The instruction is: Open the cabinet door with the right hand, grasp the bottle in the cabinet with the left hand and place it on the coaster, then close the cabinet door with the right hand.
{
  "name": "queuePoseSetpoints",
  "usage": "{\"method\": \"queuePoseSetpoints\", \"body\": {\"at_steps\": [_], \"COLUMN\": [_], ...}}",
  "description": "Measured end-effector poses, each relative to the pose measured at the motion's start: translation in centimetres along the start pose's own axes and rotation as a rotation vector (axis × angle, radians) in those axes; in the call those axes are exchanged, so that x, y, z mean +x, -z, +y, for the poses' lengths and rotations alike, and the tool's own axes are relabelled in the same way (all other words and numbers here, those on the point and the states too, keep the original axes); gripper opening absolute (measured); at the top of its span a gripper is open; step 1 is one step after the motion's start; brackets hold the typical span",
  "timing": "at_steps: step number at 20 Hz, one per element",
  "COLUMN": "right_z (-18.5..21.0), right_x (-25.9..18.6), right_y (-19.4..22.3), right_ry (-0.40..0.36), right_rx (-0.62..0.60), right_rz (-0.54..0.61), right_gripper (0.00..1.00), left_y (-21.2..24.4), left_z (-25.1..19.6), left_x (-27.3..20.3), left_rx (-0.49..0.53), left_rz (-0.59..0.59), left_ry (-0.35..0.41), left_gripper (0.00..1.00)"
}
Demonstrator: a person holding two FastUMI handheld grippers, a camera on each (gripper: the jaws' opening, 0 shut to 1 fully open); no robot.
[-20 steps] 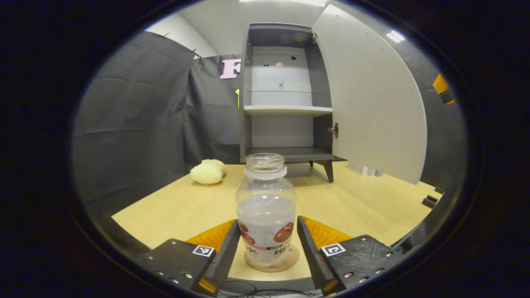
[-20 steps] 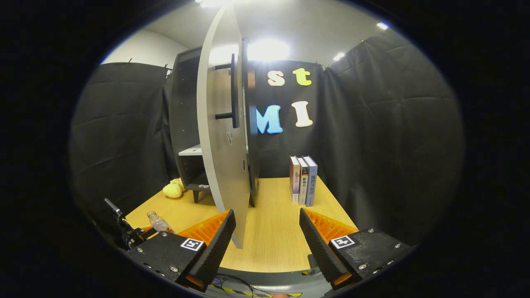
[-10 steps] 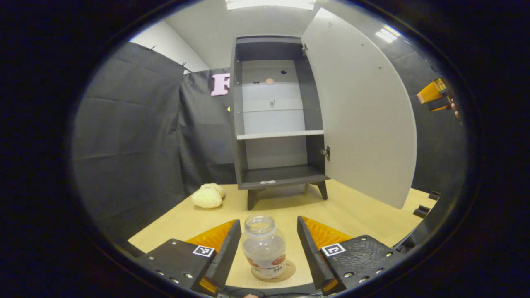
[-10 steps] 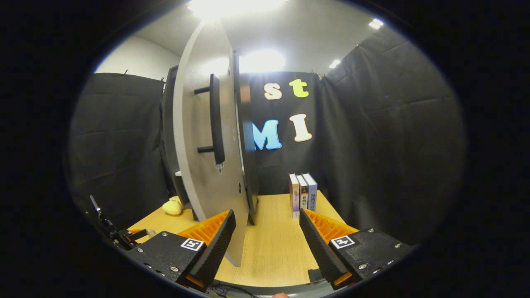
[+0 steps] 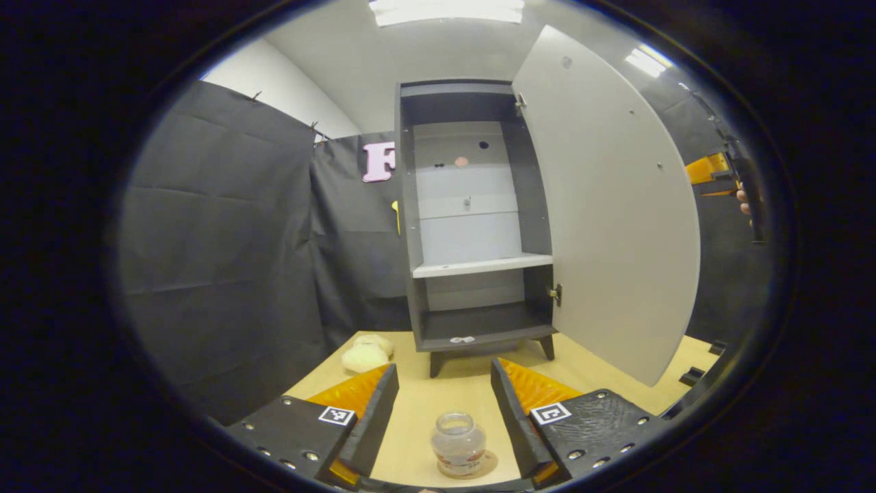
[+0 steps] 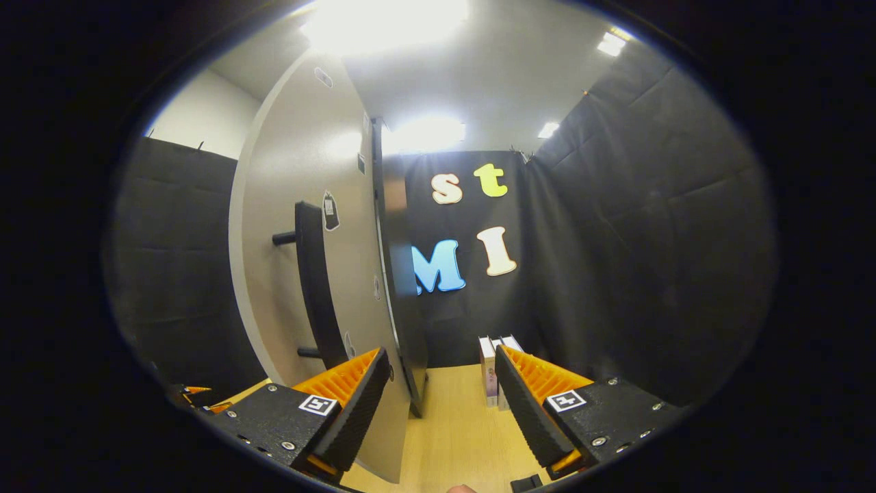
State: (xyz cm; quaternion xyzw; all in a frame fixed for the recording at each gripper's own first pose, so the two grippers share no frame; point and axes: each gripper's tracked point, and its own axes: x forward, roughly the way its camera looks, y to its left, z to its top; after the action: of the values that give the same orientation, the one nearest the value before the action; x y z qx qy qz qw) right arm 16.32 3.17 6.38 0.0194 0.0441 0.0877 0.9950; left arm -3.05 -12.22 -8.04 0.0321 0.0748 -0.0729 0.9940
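Left gripper view: the cabinet (image 5: 472, 226) stands on short legs at the far side of the wooden table (image 5: 602, 366), a dark frame with a pale back panel and one pale shelf. Its door (image 5: 609, 212), a smooth flat grey panel, hangs wide open to the right. The left gripper (image 5: 441, 411) has its jaws spread wide and grips nothing. The bottle (image 5: 458, 444) stands upright below and between the fingers, touching neither; it is a clear, round plastic jar, uncapped, with a printed label. It rests on the coaster (image 5: 484, 468), a thin round disc at the table's near edge. A pale, lumpy soft toy (image 5: 366, 355) lies left of the cabinet's legs.

Right gripper view: the door's outer face (image 6: 301, 274) is close, carrying a dark vertical bar handle (image 6: 316, 287) on two standoffs. The right gripper (image 6: 441, 404) is open wide, empty, with the door's lower edge just behind its left finger; contact cannot be told. Upright books (image 6: 490, 370) stand between the fingers, well beyond.
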Motion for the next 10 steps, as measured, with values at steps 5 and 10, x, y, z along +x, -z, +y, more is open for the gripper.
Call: {"method": "queuePoseSetpoints", "body": {"at_steps": [5,10], "right_z": [1.6,4.0], "right_x": [0.1,-0.4], "right_y": [-1.9,-2.0], "right_ry": [0.008,0.048], "right_rx": [-0.002,-0.088], "right_rz": [-0.026,-0.027], "right_gripper": [0.95,0.93], "left_y": [-2.9,-3.7], "left_z": [4.0,8.9], "left_x": [-0.4,0.3], "left_rx": [-0.06,-0.071], "left_rz": [-0.049,-0.068], "left_ry": [-0.06,-0.09], "left_gripper": [0.77,0.83]}}
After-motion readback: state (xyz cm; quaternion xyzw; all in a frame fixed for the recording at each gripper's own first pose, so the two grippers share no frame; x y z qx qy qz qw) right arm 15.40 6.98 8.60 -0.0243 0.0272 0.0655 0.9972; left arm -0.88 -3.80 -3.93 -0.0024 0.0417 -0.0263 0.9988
